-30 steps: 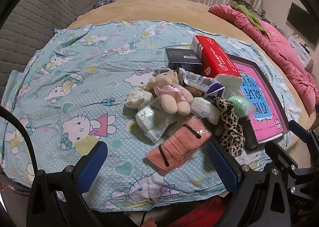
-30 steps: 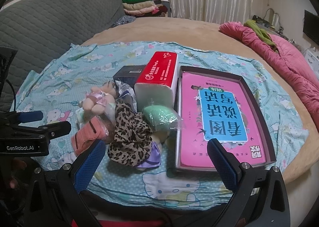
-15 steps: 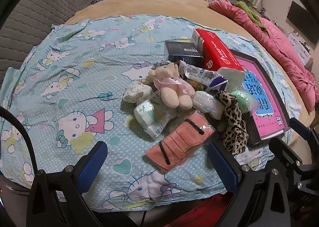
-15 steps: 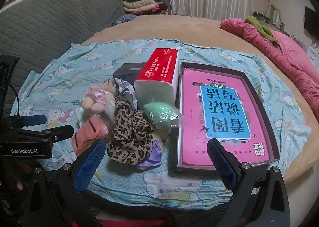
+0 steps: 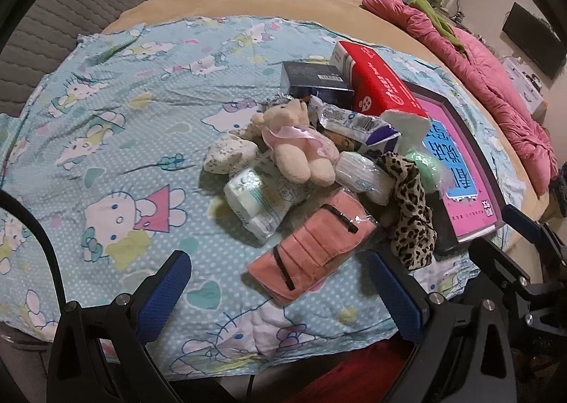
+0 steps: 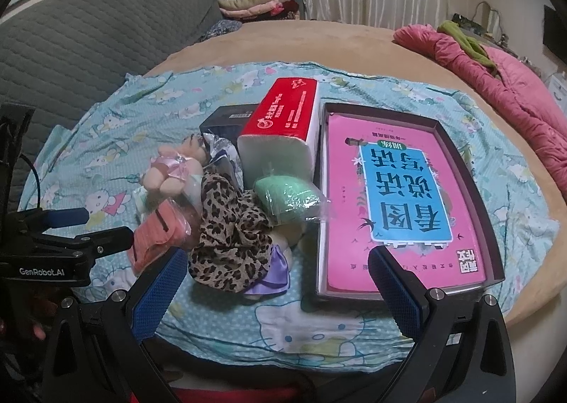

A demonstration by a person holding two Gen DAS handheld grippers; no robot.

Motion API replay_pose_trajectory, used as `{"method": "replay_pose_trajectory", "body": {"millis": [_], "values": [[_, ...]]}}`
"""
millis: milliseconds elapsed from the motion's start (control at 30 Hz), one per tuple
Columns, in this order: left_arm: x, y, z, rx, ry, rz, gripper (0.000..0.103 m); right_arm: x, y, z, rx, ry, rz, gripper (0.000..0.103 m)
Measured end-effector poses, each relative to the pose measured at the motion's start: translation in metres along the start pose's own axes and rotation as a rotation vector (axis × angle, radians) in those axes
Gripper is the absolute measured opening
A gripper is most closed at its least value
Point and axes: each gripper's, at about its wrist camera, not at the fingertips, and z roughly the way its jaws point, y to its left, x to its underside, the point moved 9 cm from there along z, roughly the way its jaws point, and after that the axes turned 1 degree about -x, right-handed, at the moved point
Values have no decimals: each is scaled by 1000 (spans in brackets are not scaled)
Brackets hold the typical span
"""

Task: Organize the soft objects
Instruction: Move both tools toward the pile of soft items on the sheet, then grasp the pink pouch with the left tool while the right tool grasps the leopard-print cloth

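Left wrist view: left hand-held gripper (image 5: 280, 288) spread, empty, poised low over pink pleated cloth pouch (image 5: 313, 256) beside cream plush bear (image 5: 301, 149), probably first pick.

Right wrist view: right hand-held gripper (image 6: 278, 284) spread, empty, facing leopard-print fabric scrunchie (image 6: 226, 222) heaped beside dark shallow box (image 6: 464, 169), likely the destination.
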Motion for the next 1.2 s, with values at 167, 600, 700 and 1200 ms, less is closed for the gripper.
{"method": "replay_pose_trajectory", "body": {"millis": [167, 600, 700, 1200], "values": [[2, -5, 10, 13, 16, 17, 101, -3, 0, 10, -11, -4, 0, 102], [5, -13, 38, 39, 61, 72, 83, -3, 13, 34, -70, 81, -10, 102], [6, -16, 41, 55, 67, 86, 81, -3, 16, 39, -88, 100, -5, 102], [10, -18, 47, 104, 84, 91, 63, -3, 43, 64, -178, 142, -42, 53]]}}
